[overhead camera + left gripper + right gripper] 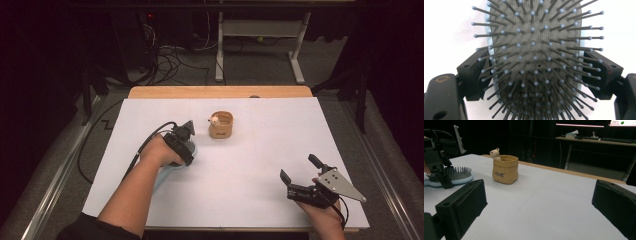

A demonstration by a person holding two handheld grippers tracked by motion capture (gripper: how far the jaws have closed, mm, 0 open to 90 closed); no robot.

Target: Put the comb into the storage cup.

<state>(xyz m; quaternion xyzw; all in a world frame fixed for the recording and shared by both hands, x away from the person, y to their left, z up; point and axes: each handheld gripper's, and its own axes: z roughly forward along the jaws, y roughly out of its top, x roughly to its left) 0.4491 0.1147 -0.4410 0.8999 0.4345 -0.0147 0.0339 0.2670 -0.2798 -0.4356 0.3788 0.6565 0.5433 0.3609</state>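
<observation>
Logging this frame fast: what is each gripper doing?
Left gripper: shut on the hairbrush.
Right gripper: open, holding nothing.

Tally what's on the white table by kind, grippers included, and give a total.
Hairbrush: 1
Tan pot with a bear figure: 1
Grippers: 2, the left gripper shut on the hairbrush, the right gripper open
Total: 4

A dark lab: white-covered desk point(250, 165), loose cables point(170, 60) on the floor at 11 o'clock, lit monitors point(599, 123) over a workbench point(596, 141).
</observation>
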